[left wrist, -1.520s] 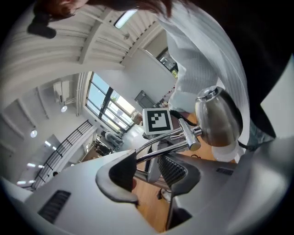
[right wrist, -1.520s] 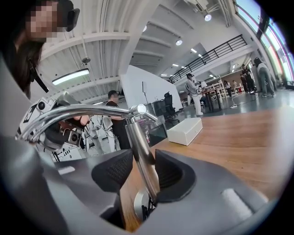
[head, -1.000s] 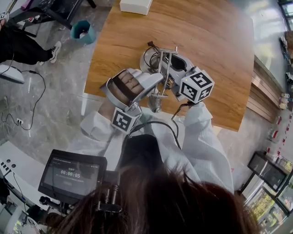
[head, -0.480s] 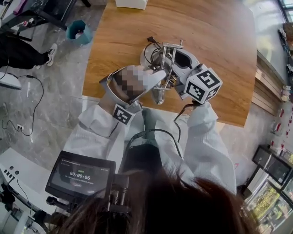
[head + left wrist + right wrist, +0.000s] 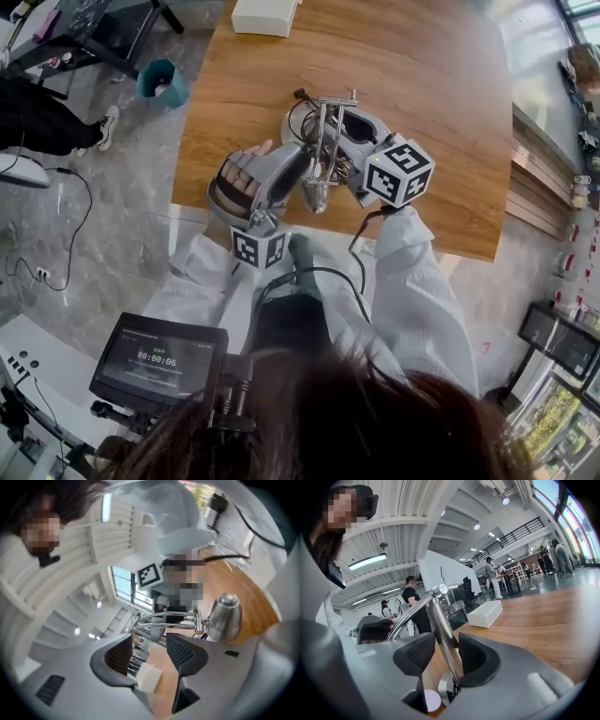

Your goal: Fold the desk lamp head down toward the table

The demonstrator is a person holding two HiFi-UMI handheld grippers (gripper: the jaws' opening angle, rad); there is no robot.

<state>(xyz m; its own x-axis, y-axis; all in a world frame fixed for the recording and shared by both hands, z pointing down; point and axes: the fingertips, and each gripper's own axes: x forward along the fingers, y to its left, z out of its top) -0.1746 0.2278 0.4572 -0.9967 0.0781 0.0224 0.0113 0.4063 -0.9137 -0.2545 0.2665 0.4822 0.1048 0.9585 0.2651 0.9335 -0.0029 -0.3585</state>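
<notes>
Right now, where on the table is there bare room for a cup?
The table is bare right of the lamp and beyond it, up to the far edge. A smaller bare strip lies between the lamp and the box. Crowded: the near edge round the lamp.

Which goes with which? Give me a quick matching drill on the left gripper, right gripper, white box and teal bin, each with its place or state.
Things:
1. left gripper
2. right gripper
3. white box
4. teal bin

Place or state:
A. on the floor beside the table
B. jaws apart, nothing between them
C. at the table's far edge
D. closed on the lamp post

Pairs: 1-B (its jaws are opening), 2-D, 3-C, 4-A.
</notes>
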